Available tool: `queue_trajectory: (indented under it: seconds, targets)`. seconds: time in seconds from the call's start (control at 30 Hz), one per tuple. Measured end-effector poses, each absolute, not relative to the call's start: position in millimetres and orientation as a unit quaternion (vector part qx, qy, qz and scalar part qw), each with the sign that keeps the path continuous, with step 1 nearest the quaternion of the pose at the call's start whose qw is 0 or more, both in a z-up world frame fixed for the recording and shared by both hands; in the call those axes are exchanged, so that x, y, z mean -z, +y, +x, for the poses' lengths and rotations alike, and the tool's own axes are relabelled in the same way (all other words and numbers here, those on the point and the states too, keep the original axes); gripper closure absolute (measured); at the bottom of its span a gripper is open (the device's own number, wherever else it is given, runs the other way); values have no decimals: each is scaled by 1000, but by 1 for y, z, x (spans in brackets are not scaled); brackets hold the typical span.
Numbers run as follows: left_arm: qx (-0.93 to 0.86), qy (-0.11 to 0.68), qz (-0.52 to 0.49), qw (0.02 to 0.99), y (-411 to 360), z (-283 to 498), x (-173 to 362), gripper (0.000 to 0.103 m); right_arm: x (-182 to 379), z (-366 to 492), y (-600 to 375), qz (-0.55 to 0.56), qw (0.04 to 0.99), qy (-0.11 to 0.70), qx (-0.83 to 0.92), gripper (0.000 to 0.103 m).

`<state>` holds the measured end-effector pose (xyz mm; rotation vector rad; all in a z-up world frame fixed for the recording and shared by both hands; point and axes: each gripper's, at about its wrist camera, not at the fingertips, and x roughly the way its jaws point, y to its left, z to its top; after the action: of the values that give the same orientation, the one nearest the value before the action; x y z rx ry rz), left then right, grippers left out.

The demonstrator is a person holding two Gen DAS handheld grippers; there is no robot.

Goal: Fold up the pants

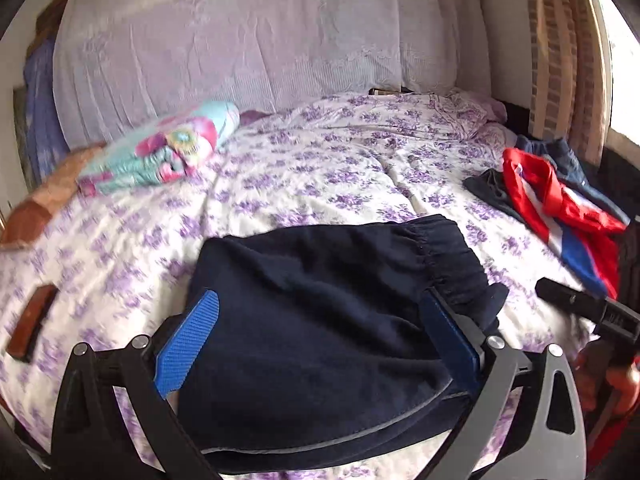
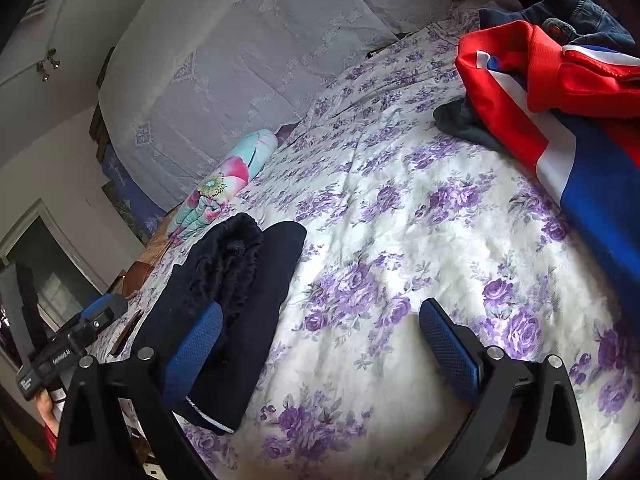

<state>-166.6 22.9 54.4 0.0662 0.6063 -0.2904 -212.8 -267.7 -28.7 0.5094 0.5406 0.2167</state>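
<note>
I see the navy pants [image 1: 320,320] lying folded on the floral bedsheet [image 1: 320,168] near the bed's front edge. My left gripper [image 1: 320,332] has its fingers spread wide either side of them — gripping nothing. My right gripper [image 2: 320,356] is wide too, over bare sheet just beside the pants, with a red-white-and-blue garment [image 2: 560,112] well apart.

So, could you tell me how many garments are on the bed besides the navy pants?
3: red jersey, dark grey garment beneath it, denim piece behind; more may be hidden.
</note>
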Motion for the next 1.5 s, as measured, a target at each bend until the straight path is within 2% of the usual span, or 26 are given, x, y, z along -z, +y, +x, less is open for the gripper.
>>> queue_trajectory:
  seconds: [0.03,0.1,0.17,0.27,0.33,0.47,0.53,0.63,0.67,0.7,0.8,0.9,1.0,1.07,1.17,1.23,1.3,1.5]
  targets:
    - [155,318,31,935,17,-162,-43,5,29,-213,-267,246,927,265,-104,4]
    - [177,369,91,908,-14,-157,-1,5,28,-212,-265,241,927,269,-100,4]
    - [153,308,123,931,-26,-177,22,4,27,-209,-262,232,927,281,-90,4]
    - [164,318,88,929,-14,-179,15,5,11,-199,-245,188,933,299,-69,4]
    - [178,319,46,930,3,-179,3,5,-12,-194,-229,153,943,284,-84,4]
    - [116,254,44,959,30,-184,-28,5,-60,-173,-184,71,961,242,-111,4]
    - [96,277,51,955,39,-170,-30,5,-65,-150,-161,22,961,254,-110,4]
    - [96,363,53,925,43,-146,4,5,-31,-99,-145,-53,942,326,-62,4]
    - [99,372,64,921,41,-143,20,4,-13,-86,-152,-51,936,341,-66,4]
    - [105,343,52,932,46,-148,27,4,0,-81,-165,-13,935,341,-96,4]
    - [112,353,24,928,55,-148,24,4,18,-72,-203,146,899,380,-160,3]
    - [108,342,22,933,61,-151,10,4,0,-102,-197,106,928,334,-125,4]
    - [77,283,27,956,77,-157,-16,4,-26,-154,-178,31,955,269,-121,4]
    - [63,283,31,956,82,-141,-24,4,-30,-171,-164,-10,952,269,-148,4]
    - [46,341,32,938,81,-102,-2,4,1,-163,-142,-86,929,331,-142,3]
    - [46,384,19,922,80,-88,28,4,17,-147,-152,-29,903,382,-192,3]
    - [44,365,11,930,84,-96,22,4,22,-142,-165,26,893,397,-209,3]
    - [12,333,62,941,73,-113,19,5,22,-166,-159,31,911,372,-175,3]
